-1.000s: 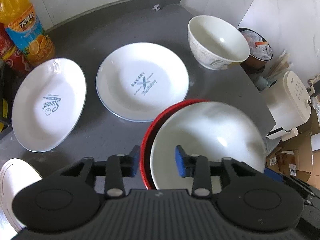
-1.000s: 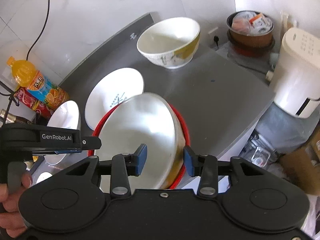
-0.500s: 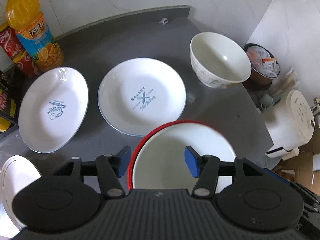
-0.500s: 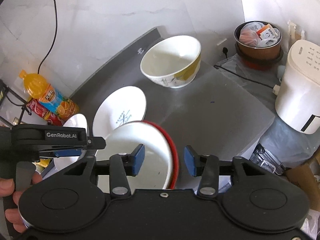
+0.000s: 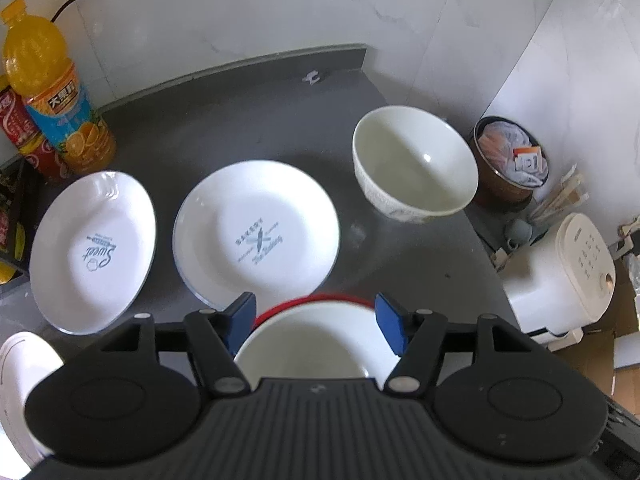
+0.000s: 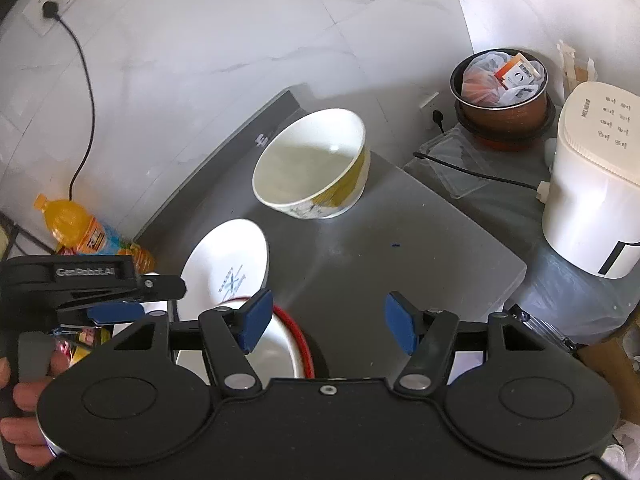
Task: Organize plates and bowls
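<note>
We see an orange juice bottle [image 5: 52, 92] at the table's [image 5: 240, 120] back left corner, touching a red bottle [image 5: 24, 136]. Off the right edge stand a white cooker [image 6: 592, 188] and a brown pot [image 6: 504, 96] stuffed with packets. A black cable [image 6: 86, 92] hangs from a wall socket [image 6: 52, 10].

home kitchen, grey countertop [image 5: 248, 120], marble wall tiles, rice cooker [image 5: 560, 276], juice bottle [image 5: 52, 96]
</note>
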### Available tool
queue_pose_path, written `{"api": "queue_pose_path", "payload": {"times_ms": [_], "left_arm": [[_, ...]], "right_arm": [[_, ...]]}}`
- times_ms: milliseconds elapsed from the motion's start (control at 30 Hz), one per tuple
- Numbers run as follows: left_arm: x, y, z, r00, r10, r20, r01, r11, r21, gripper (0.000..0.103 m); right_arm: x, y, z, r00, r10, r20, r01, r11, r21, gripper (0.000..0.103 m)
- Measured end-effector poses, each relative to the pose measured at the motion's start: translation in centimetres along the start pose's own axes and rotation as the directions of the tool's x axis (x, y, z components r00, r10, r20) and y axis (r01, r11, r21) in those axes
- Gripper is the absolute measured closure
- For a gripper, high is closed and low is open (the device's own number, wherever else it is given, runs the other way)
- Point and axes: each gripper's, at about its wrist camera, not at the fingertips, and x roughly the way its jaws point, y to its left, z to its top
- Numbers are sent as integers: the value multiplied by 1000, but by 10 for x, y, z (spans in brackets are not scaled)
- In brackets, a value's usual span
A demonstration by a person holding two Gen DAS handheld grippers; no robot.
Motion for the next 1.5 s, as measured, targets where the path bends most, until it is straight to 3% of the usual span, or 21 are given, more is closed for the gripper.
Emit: {"api": "queue_pose_path", "payload": {"times_ms": [467,800,1033,1400,1500], "left_arm": [[44,1,54,999,-35,0,35,999,6,38],[85,-16,94,999,-28,-24,28,999,24,38],[115,-29,113,998,-15,-64,16,999,27,38],[146,-34,116,996,1,-91,1,1000,25,42],[154,-33,115,994,14,-107,-12,1000,17,43]], "right_arm": [[30,-5,44,997,-9,72,5,999,50,41],[70,-27,79,996,-18,86,4,987,158,41],[94,-39,92,997,-27,68,12,977,212,41],[129,-46,99,1000,5,11,-8,959,284,41],[139,-47,97,1000,-17,-15,21,956,291,50]]}}
